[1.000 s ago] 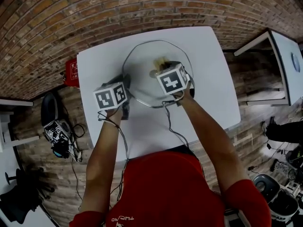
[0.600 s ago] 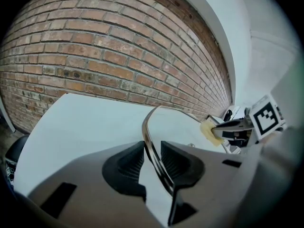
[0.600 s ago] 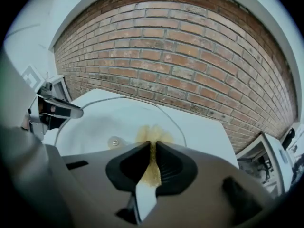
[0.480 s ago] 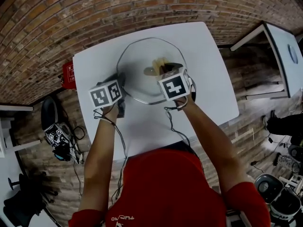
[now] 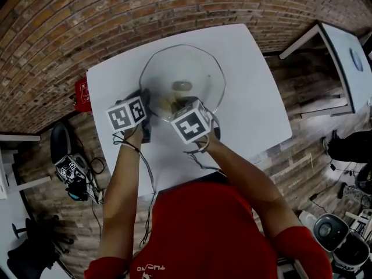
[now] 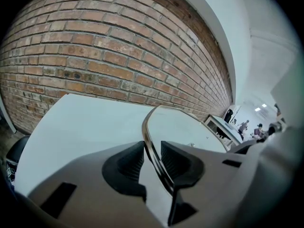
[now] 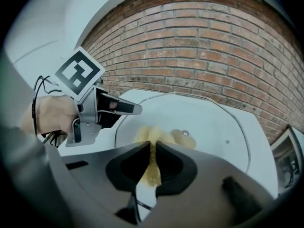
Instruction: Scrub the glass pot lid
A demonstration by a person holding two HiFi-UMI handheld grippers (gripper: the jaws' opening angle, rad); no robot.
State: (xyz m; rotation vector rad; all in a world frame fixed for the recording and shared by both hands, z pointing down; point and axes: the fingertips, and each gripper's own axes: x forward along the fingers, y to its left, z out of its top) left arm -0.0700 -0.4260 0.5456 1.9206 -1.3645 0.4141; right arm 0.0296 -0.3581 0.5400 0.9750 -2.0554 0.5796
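- Glass first: a round glass pot lid (image 5: 197, 68) with a metal rim lies on the white rectangular table (image 5: 256, 97), in the upper middle of the head view, close to the red brick wall (image 5: 116, 16).
- A small metal knob (image 5: 182, 86) sits at the centre of the lid.
- At the lid's left edge, the left gripper (image 5: 145, 102) has its jaws closed on the metal rim. In the left gripper view, the rim (image 6: 151, 137) runs straight down between the two black pads (image 6: 129, 164) of the left gripper (image 6: 152, 152).
- The right gripper (image 5: 175, 104) points down at the lid just below and left of the knob, with its marker cube (image 5: 190, 122) at the lid's lower edge.
- In the right gripper view, the right gripper (image 7: 153, 148) has its jaws nearly together, pinching a yellow fibrous scrubbing pad (image 7: 152, 136) whose far end is on the glass (image 7: 213, 122).
- The pad lies just left of the knob (image 7: 184, 134) in that view, and the other gripper (image 7: 124, 108) grips the rim at the frame's left.
- In the head view, the two grippers are close together without touching.
- A red box-like object (image 5: 81, 92) stands on the floor at the table's left side.
- A second white table (image 5: 349, 57) stands at the upper right of the head view.
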